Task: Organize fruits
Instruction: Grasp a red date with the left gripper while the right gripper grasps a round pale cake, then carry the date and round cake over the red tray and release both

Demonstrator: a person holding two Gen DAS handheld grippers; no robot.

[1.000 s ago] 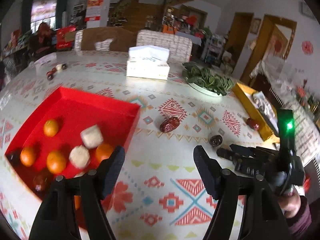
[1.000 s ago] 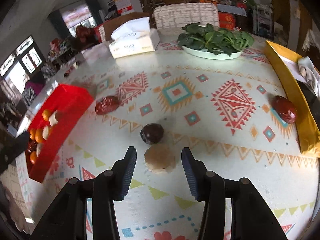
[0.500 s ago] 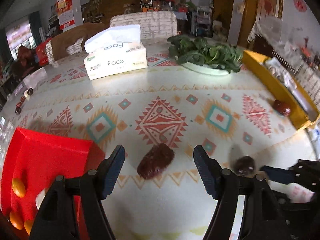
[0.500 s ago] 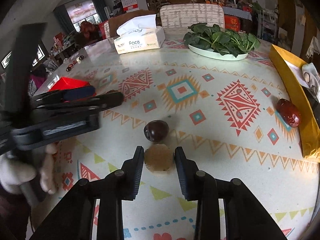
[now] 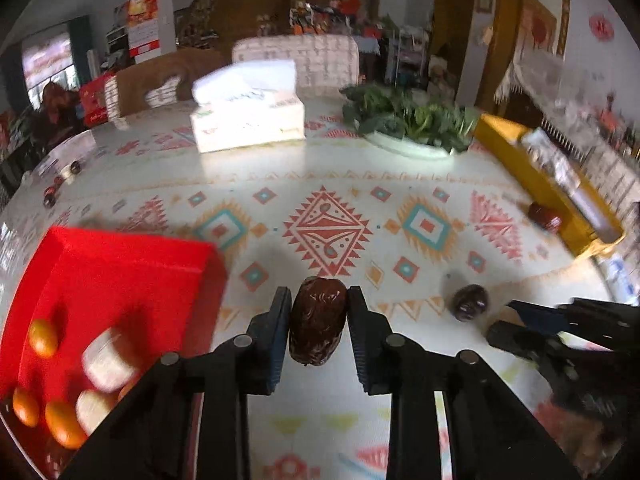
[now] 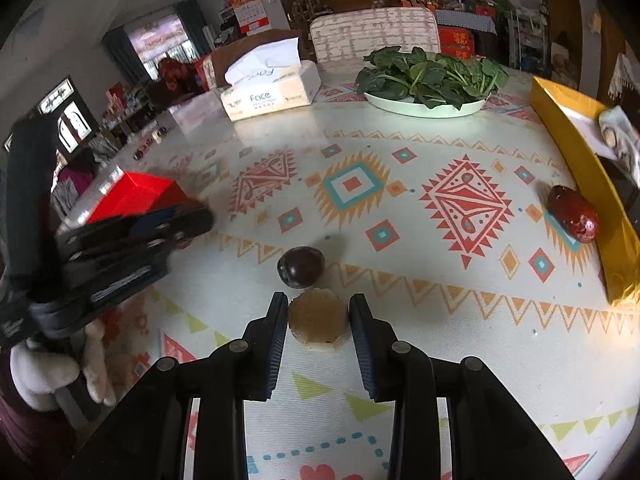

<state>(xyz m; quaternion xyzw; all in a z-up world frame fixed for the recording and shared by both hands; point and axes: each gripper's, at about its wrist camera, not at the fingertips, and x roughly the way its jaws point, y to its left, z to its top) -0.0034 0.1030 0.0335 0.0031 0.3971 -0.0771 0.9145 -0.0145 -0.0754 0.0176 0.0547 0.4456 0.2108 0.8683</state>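
Red tray [image 5: 132, 264] — blurred, edge-cropped

Lived-in family home, dining area. Patterned cloth over the surface [image 6: 400, 152], with tissue box [image 6: 272, 92] and plate of leafy greens [image 6: 428, 80] at the far side. Beyond: padded chair [image 6: 376, 32], staircase, cluttered shelves, wall calendar [image 6: 250, 4] far left.

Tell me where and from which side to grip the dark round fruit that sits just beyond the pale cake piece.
Grip the dark round fruit across its widest middle, coming steeply from above, fingers to its left and right. It is near-spherical, so a grip off its middle would probably slip. The pale cake piece, already clamped in the right gripper, sits close on its near side, so a low approach from there looks blocked.
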